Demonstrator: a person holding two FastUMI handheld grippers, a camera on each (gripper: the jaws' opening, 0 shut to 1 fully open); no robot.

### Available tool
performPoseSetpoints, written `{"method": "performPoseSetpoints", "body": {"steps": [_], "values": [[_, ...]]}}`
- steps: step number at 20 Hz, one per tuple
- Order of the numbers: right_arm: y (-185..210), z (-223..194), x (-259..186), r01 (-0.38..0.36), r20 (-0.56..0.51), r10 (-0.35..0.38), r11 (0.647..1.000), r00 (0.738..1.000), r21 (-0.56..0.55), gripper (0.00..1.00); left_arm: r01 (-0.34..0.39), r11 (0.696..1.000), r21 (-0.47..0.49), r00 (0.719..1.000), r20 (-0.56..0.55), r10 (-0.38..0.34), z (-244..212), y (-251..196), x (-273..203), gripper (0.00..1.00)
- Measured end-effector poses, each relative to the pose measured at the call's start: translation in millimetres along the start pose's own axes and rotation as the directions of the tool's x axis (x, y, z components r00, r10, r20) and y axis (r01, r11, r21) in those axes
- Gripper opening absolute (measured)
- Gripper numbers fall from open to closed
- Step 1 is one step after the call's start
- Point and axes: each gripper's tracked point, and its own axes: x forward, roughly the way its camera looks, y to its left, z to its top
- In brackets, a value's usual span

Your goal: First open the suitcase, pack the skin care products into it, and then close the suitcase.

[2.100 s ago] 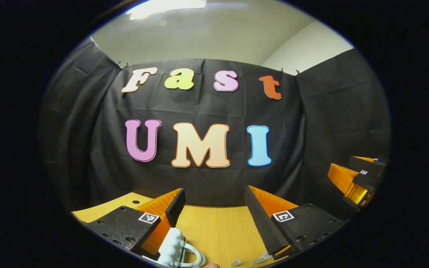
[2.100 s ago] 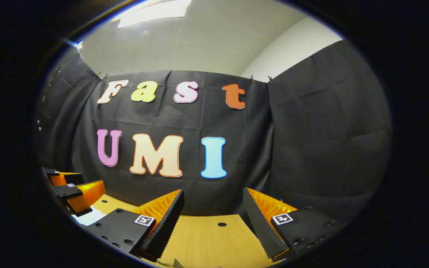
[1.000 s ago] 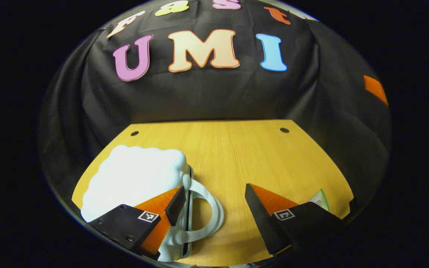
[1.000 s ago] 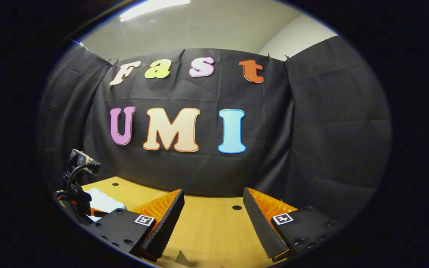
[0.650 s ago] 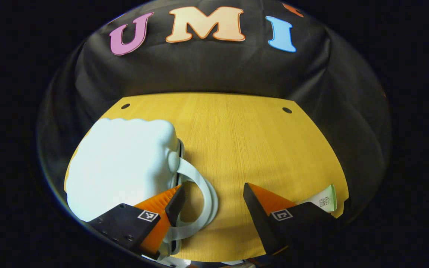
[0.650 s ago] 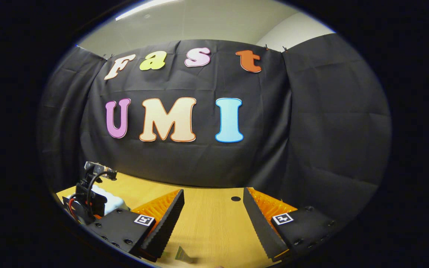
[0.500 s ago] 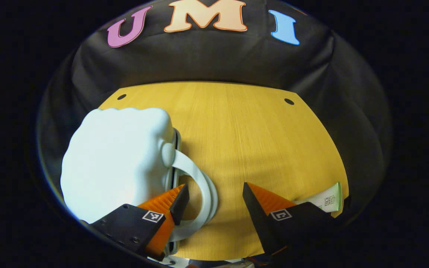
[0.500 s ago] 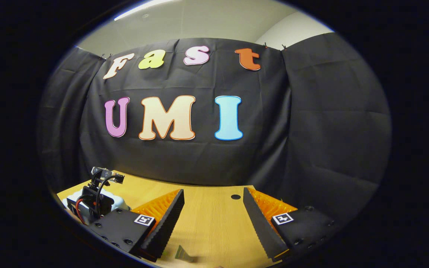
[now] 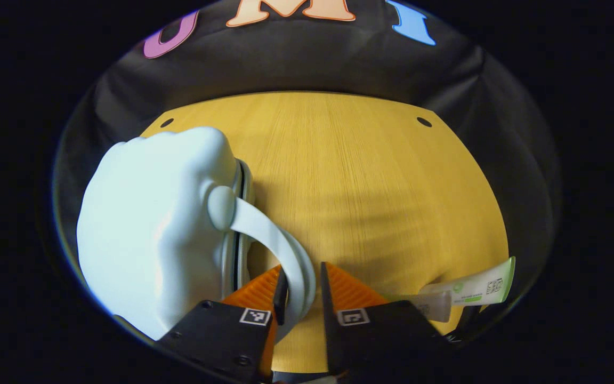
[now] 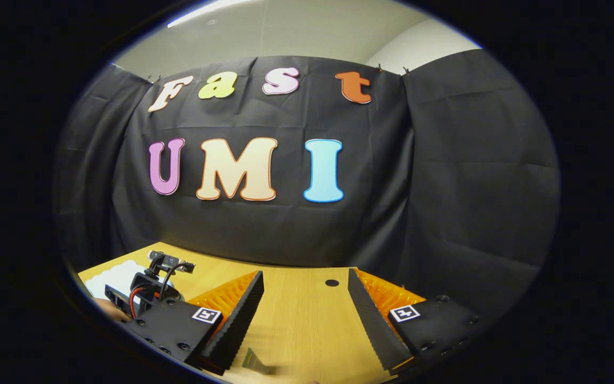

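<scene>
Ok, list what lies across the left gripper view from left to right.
White suitcase → its looped handle, which the left gripper has closed on → skin care tube lying on the wooden table.

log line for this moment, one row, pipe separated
phase: opening suitcase | left gripper: shut on suitcase handle | right gripper: open, above table | suitcase: closed | tube: on table
</scene>
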Motion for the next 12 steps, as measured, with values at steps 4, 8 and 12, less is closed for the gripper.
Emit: {"method": "performPoseSetpoints", "body": {"steps": [4,8,12], "values": [[-0.6,-1.1,-0.4,-0.003,0.005,0.003,1.000,1.000,0.003,0.99,-0.002,0.999,0.036,1.000,-0.005,0.002,3.4,-0.5,-9.0,0.06],[8.5,0.8,-0.5,-0.031,0.018,0.031,0.999,0.999,0.013,0.96,0.013,0.998,0.065,0.999,0.047,-0.016,12.8,-5.6,-21.0,0.03],[16.6,0.8,0.1,-0.051,0.024,0.050,0.998,0.998,0.021,0.99,0.028,0.997,0.068,0.999,0.044,-0.031,17.1,-7.1,-38.8,0.00]]}}
